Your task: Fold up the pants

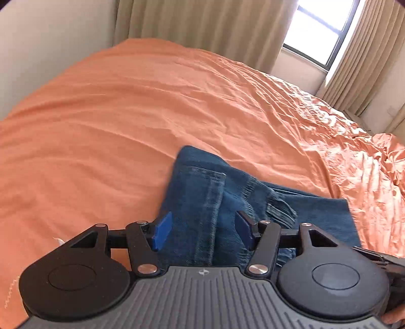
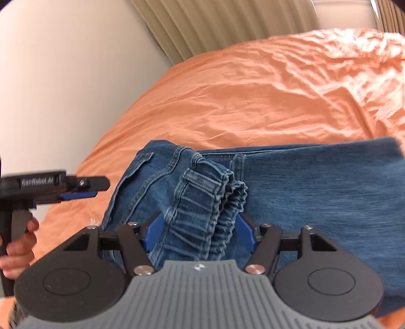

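Jeans (image 2: 316,182) cut off at right edge and hidden under right gripper (image 2: 200,227) at bottom (folded part only). Hand (image 2: 17,243) cropped at left edge. Window (image 1: 321,30) overexposed, upper right.

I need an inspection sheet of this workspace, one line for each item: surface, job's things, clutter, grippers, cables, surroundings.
Surface: bed with a wrinkled orange sheet.
Job's things: blue jeans lie folded on the sheet, the gathered elastic waistband on top toward the near edge.
Clutter: nothing seen.
Grippers: left gripper open, its blue pads apart above the denim, not pressing it; right gripper open, its pads either side of the waistband with no visible squeeze. In the right wrist view a hand holds the left gripper's handle.
Cables: nothing seen.
Surroundings: beige curtains, a bright window, a pale wall.
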Demonstrator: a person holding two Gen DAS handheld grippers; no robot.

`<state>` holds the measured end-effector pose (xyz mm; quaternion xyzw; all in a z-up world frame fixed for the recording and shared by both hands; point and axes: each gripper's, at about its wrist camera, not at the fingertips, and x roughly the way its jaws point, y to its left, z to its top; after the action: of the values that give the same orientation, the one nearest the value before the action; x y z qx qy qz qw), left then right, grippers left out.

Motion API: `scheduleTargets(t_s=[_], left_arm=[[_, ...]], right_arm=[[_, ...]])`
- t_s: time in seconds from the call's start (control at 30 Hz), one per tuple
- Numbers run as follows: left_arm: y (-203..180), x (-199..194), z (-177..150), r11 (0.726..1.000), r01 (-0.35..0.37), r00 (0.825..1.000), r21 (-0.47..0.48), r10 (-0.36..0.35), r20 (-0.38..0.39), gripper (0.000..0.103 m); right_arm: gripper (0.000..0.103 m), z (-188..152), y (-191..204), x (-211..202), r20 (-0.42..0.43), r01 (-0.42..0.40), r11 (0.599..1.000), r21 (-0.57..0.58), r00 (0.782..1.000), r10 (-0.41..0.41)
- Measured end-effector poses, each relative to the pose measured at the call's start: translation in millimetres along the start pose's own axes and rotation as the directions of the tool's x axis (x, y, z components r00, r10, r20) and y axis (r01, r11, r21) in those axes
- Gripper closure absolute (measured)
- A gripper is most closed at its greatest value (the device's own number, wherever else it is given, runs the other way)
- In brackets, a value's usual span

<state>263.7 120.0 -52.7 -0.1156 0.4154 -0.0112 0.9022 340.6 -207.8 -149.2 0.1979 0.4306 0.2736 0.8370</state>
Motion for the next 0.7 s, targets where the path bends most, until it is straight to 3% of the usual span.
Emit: scheduleTargets(t_s=[0.23,0.4,0.47,0.53,0.7], left_arm=[[31.2,24.8,6.1,0.998,-0.02,0.999,-0.051,0.019,-0.026,0.037],[33.4,40.7,2.3,0.999,-0.03,0.998,-0.038,0.028,-0.059,0.037],[32.2,45.9,2.1,0.998,-0.037,0.997,-0.043,0.034,-0.073,0.037],[32.2,49.6,3.0,0.998,-0.044,0.996,-0.055,0.039,-0.082,0.037],[29.6,51.0,4.0,0.997,-0.054,0.995,-0.049,0.049,-0.089,0.037]], right_arm=[[0.052,16.8,-41.6,57.6,-0.045,-0.084,0.959,0.269,0.994,0.1],[0.053,17.1,-65.4,82.3,-0.024,-0.177,0.894,0.412,0.979,0.204],[0.061,17.2,-72.7,91.1,-0.021,-0.212,0.863,0.459,0.968,0.249],[0.071,16.4,-74.2,96.7,-0.025,-0.211,0.86,0.465,0.968,0.251],[0.082,18.2,-64.6,90.6,-0.021,-0.189,0.886,0.423,0.976,0.219]])
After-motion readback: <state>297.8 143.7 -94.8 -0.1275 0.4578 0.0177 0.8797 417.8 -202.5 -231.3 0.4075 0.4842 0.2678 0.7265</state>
